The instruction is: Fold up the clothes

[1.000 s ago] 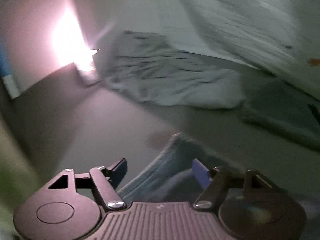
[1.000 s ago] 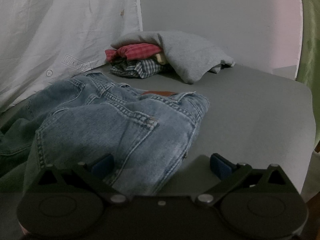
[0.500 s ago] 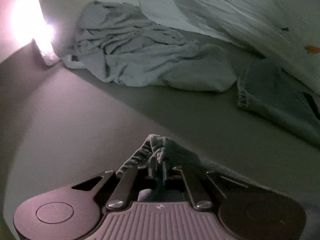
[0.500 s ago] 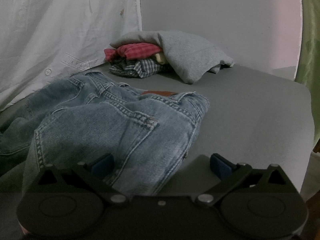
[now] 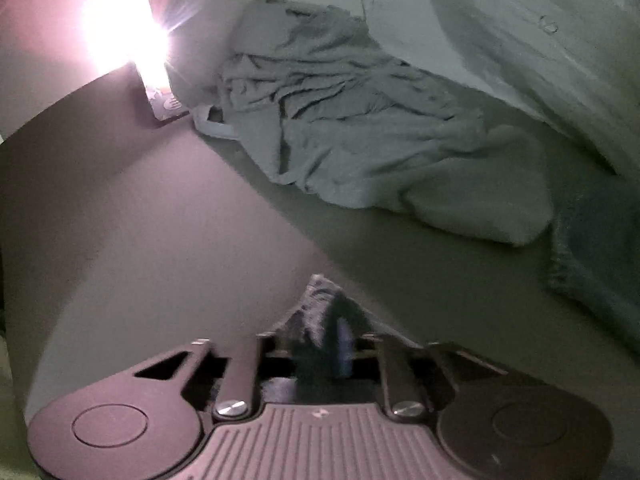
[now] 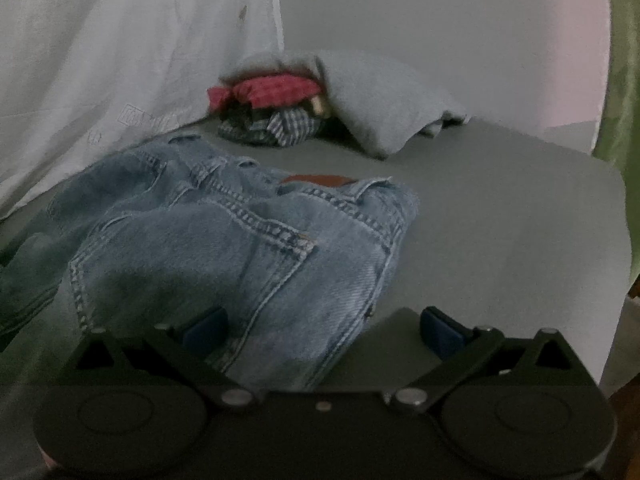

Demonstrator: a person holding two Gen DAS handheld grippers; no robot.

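Observation:
Light blue jeans [image 6: 240, 240] lie crumpled on the grey table [image 6: 500, 220], waistband toward the far side. My right gripper [image 6: 320, 326] hovers open low over their near edge, its left finger above denim and its right finger above bare table. In the left wrist view a bunched end of a jeans leg [image 5: 320, 292] stands up between the fingers of my left gripper [image 5: 324, 340]. Those jaws are opening and have parted slightly around the denim. The other leg end [image 5: 592, 264] lies at the right.
A crumpled grey garment [image 5: 380, 140] lies against a hanging white sheet [image 5: 520, 40]. At the far side sits a pile: red plaid cloth [image 6: 272, 94], checked cloth [image 6: 280, 126], grey sweater [image 6: 380, 96]. Bright glare [image 5: 120, 28] fills the upper left. The table's edge curves at the right.
My left gripper closed on the jeans leg end, moved closer to the grey garment, and its fingers have now parted slightly. The right gripper has barely moved.

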